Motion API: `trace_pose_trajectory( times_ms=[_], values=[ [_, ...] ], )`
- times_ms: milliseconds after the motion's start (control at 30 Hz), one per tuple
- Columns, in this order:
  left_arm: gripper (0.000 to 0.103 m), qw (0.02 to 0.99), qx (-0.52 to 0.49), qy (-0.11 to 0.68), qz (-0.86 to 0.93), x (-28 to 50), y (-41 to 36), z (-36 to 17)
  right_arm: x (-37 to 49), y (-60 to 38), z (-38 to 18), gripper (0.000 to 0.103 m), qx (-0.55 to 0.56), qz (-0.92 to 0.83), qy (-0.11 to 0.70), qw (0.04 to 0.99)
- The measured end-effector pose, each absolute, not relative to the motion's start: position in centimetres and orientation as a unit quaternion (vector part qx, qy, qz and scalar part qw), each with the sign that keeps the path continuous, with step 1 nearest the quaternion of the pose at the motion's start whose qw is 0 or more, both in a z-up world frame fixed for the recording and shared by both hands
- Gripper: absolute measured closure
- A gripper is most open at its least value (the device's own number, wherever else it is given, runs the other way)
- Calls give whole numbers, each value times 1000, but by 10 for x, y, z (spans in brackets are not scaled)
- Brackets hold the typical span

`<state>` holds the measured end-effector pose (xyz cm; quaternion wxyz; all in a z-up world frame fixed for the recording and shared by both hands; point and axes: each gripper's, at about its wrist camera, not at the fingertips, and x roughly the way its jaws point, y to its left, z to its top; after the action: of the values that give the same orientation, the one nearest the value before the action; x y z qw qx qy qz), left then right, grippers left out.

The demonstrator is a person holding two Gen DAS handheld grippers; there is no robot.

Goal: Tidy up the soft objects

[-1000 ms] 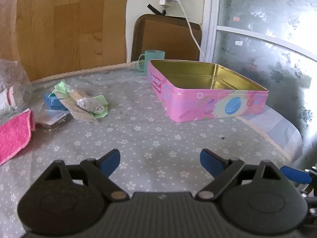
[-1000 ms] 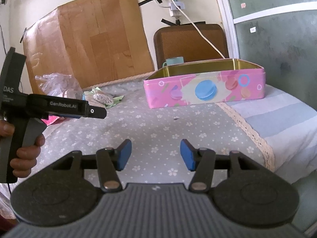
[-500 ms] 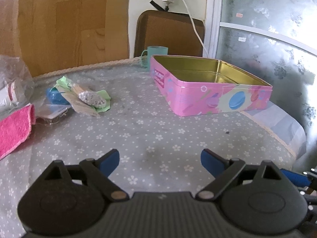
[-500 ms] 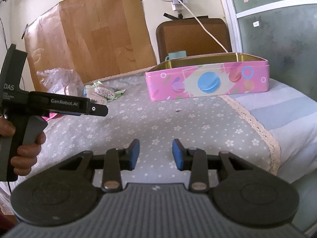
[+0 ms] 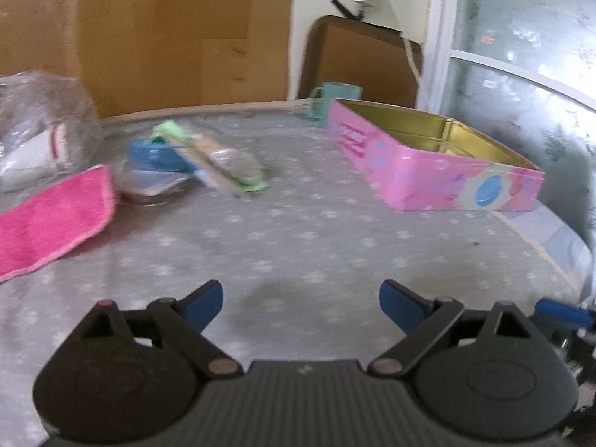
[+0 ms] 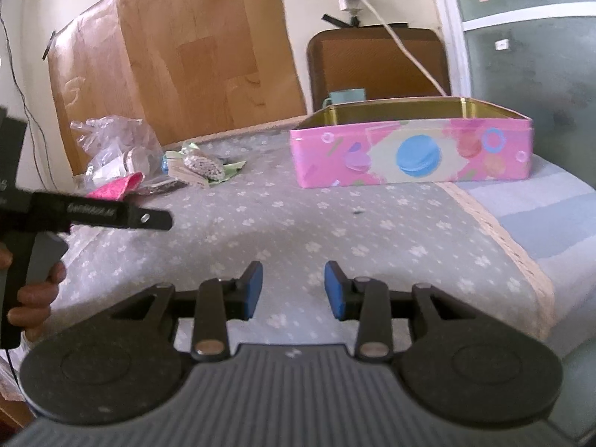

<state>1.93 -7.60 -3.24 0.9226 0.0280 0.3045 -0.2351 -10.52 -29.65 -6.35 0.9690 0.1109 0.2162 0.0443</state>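
Observation:
A pink cloth (image 5: pixel 56 216) lies on the flowered tablecloth at the left, beside a pile of green cloth and packets (image 5: pixel 223 164). An open pink tin (image 5: pixel 439 156) with a gold inside stands at the right and looks empty. My left gripper (image 5: pixel 301 300) is open wide over bare tablecloth, short of the pile, with nothing between its fingers. My right gripper (image 6: pixel 293 288) is partly open and also holds nothing. In the right wrist view the tin (image 6: pixel 409 149) is ahead, the pink cloth (image 6: pixel 115 188) and pile (image 6: pixel 201 165) are far left, and a hand (image 6: pixel 33 294) holds the left gripper (image 6: pixel 149 219).
A crumpled clear plastic bag (image 5: pixel 37 130) sits at the far left. A blue object (image 5: pixel 156 154) lies under the pile. A teal cup (image 5: pixel 335 100) stands behind the tin. A brown chair back (image 6: pixel 376 63) and a cardboard sheet (image 6: pixel 178 59) are beyond the table. The table edge (image 6: pixel 514 253) falls away at the right.
The right gripper's jaws have narrowed. The left wrist view has shifted toward the pile, so the pink cloth and plastic bag now fill more of its left side.

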Motion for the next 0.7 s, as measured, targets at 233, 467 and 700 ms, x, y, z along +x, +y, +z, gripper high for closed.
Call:
trace_pose_trajectory(
  times_ms=[233, 467, 700],
  values=[
    [9, 947, 13, 280, -157, 31, 19, -31, -49, -254, -42, 62, 85, 112, 223, 965],
    [9, 957, -108, 266, -52, 54, 145, -34, 47, -160, -29, 57, 77, 238, 261, 932],
    [10, 943, -243, 223, -49, 57, 194, -44, 162, -89, -42, 53, 165, 258, 331, 893]
  ],
)
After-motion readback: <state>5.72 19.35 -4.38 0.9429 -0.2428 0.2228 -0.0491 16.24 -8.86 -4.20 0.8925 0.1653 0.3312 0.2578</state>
